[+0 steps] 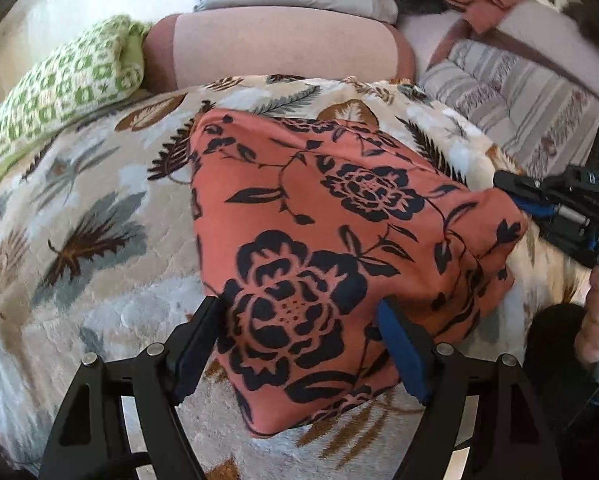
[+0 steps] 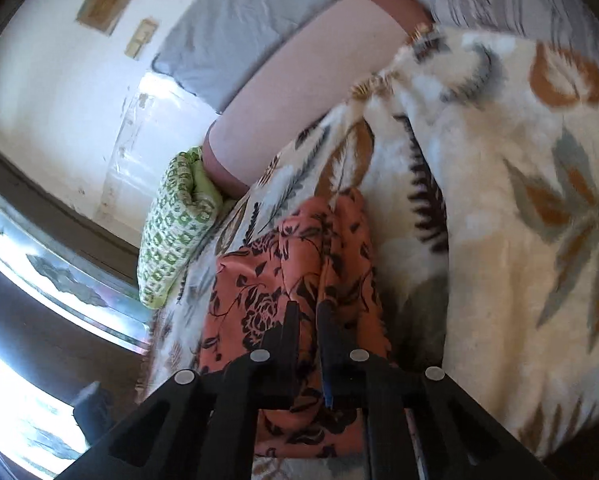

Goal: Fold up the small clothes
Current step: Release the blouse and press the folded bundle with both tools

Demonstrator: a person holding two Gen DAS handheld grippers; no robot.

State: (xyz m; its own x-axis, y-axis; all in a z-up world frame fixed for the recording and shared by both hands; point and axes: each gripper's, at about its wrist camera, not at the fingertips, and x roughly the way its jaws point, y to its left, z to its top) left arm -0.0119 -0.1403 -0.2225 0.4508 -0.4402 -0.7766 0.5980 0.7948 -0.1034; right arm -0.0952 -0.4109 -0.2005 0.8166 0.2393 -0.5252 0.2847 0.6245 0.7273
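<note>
My right tool (image 2: 308, 312) is pinching the right edge of the coral floral garment (image 1: 339, 248) lying on the leaf-print bed blanket (image 1: 99, 240), ready to fold it over, while my left tool (image 1: 295, 316) hovers spread above its near corner.

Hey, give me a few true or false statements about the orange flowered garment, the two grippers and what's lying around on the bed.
1. The right gripper is shut on the orange floral garment. True.
2. The left gripper is clamped on the garment. False: its jaws stand wide open over it.
3. The garment lies on a leaf-patterned blanket. True.
4. The green-and-white patterned cushion lies on top of the garment. False: it sits apart, beside the pink bolster.
</note>
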